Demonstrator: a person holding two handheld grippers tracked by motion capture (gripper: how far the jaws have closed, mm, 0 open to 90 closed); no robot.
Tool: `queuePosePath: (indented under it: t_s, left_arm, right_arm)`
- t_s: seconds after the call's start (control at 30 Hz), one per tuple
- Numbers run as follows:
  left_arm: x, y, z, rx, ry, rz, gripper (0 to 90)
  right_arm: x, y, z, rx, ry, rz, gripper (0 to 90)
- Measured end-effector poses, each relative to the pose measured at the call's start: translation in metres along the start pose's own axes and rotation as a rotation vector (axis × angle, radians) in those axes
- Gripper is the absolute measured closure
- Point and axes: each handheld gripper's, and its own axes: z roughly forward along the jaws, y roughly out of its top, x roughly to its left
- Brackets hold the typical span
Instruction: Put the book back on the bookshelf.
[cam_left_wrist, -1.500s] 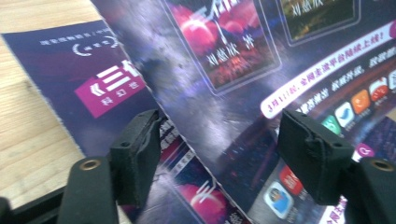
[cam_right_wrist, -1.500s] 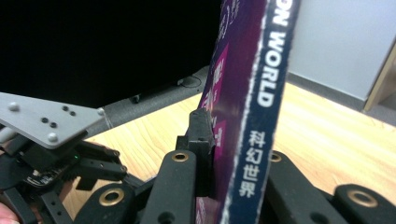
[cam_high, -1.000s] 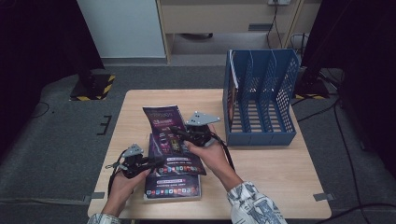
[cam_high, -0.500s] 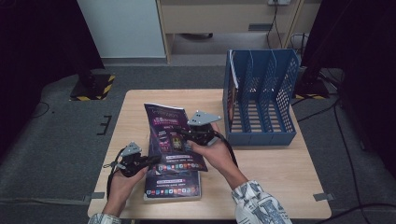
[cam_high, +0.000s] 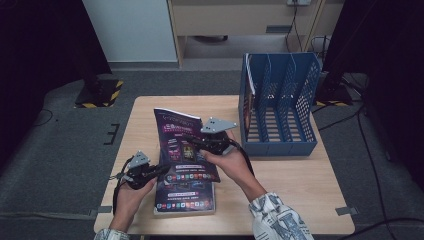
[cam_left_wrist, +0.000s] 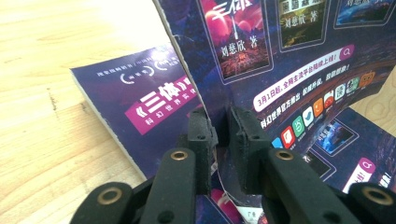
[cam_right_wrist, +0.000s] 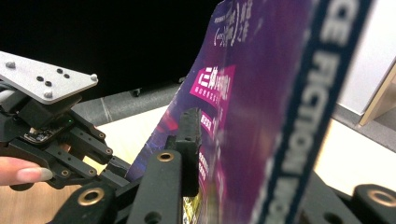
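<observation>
The left gripper has just closed on the raised magazine's lower edge. The right gripper seems to be loosening. The magazine, left of the blue file rack, looks light, floppy and glossy; grip near the spine.

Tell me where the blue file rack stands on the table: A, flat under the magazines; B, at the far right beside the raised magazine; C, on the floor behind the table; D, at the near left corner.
B: in the high view the blue file rack stands upright on the table's far right part, to the right of the raised magazine held in both grippers.
</observation>
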Motion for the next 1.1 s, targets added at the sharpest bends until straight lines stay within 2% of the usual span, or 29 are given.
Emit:
queuePosePath:
  t_s: [0.43, 0.97, 1.1]
  left_arm:
    - [-0.002, 0.002, -0.003, -0.012, 0.027, 0.033, 79.5]
    - [-0.005, 0.004, -0.005, -0.028, 0.048, 0.055, 79.9]
    - [-0.005, 0.004, -0.005, -0.028, 0.05, 0.058, 79.9]
  right_arm:
    - [-0.001, 0.011, -0.002, -0.051, 0.033, 0.017, 69.4]
    - [-0.007, 0.02, -0.006, -0.058, 0.038, 0.049, 68.8]
    - [-0.008, 0.02, -0.006, -0.066, 0.046, 0.069, 71.6]
